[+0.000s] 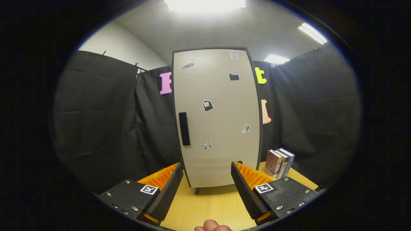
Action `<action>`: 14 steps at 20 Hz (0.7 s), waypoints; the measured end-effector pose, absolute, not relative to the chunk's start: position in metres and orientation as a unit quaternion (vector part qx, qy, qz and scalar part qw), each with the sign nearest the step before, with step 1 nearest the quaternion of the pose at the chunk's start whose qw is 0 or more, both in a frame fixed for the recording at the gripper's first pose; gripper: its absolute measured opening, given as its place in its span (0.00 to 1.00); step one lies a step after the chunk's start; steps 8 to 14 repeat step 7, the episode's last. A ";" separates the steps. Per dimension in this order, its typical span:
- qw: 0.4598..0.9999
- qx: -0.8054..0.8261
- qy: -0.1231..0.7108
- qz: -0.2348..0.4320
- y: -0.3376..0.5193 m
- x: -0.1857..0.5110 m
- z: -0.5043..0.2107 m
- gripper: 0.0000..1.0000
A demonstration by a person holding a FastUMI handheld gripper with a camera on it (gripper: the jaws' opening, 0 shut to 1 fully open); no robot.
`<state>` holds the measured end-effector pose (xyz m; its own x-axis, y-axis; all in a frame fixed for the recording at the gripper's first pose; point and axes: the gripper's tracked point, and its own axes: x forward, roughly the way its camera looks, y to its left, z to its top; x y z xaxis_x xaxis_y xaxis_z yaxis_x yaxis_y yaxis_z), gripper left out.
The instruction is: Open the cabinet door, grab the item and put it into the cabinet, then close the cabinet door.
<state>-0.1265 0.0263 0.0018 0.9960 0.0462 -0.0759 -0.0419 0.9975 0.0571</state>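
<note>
The tall pale cabinet (pixel 215 118) stands on the wooden counter (pixel 205 205), its door shut, a dark handle (pixel 184 128) by the left edge. Three books (pixel 278 162) stand upright just right of it. The tongs (pixel 207 176) hang released, grasping nothing, facing the door.

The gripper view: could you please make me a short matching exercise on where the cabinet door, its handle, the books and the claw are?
Things:
1. cabinet door
2. handle
3. books
4. claw

States or places:
A. standing on the table, right of the cabinet
B. open, holding nothing
C. shut
D. dark vertical bar near the door's left edge

Pairs: 1-C, 2-D, 3-A, 4-B
</note>
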 end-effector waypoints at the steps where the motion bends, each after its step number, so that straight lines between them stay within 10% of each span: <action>1: 0.999 0.028 0.038 0.022 0.026 -0.126 0.002 0.93; 14: 0.999 0.027 0.041 0.021 0.025 -0.125 -0.001 0.94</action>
